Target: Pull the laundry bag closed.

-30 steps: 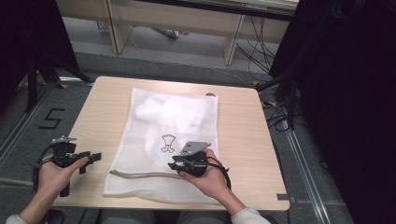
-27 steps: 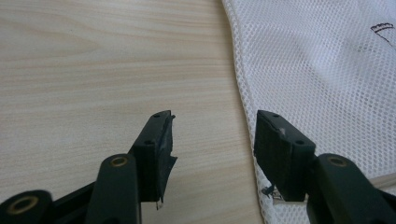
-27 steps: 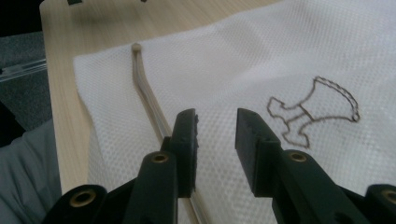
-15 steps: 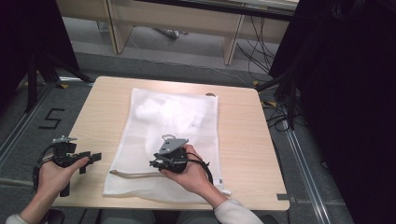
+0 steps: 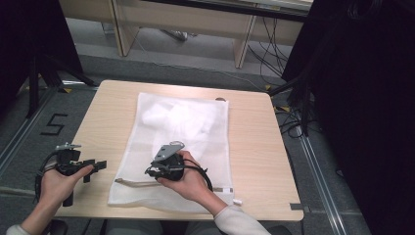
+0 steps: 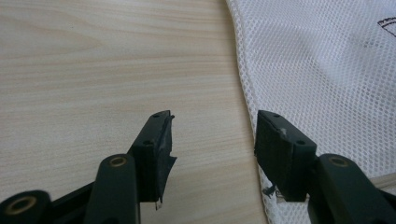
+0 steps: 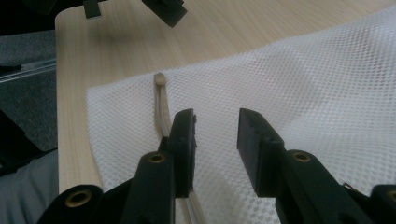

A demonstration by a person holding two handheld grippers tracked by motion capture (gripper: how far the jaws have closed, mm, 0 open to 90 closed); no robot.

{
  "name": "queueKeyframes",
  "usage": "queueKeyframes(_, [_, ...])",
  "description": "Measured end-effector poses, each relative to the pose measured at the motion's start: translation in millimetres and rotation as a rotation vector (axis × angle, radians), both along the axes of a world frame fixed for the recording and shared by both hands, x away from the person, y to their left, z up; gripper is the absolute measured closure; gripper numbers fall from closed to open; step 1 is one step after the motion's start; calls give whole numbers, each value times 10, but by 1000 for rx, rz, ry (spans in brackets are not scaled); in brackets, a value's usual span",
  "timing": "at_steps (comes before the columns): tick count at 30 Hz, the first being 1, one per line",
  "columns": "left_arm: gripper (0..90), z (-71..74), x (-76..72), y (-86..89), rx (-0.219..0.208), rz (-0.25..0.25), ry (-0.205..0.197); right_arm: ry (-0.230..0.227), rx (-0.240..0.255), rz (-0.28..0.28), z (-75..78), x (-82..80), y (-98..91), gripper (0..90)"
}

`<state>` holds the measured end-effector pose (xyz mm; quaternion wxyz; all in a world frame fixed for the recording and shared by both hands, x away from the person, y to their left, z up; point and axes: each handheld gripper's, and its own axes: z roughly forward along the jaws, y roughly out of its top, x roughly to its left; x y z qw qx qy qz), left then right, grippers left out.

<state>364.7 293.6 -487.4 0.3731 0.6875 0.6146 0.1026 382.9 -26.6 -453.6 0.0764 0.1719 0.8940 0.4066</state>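
While both grippers hang open | right gripper (image 5: 152, 171) over bag (image 5: 205, 142) near edge, jaws just widening, nothing between | cord (image 7: 161, 105) just left of its jaws, running along them | left gripper (image 5: 95, 167) off bag's left edge, farther from cord

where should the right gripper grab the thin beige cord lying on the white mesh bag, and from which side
Probably along the straight run of the thin beige cord, just short of its knobbed end. It lies flat on the white mesh bag, so the right gripper, jaws open, should come down from above, straddling it crosswise and trying not to pinch mesh.
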Motion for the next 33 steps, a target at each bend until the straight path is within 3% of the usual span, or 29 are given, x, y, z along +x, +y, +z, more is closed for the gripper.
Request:
queueKeyframes(8, [463, -12, 5, -2, 4, 2, 6, 36, -24, 15, -48, 6, 159, 685])
queueKeyframes(33, [465, -15, 5, -9, -5, 1, 0, 63, -47, 80, -176, -34, 630, 708])
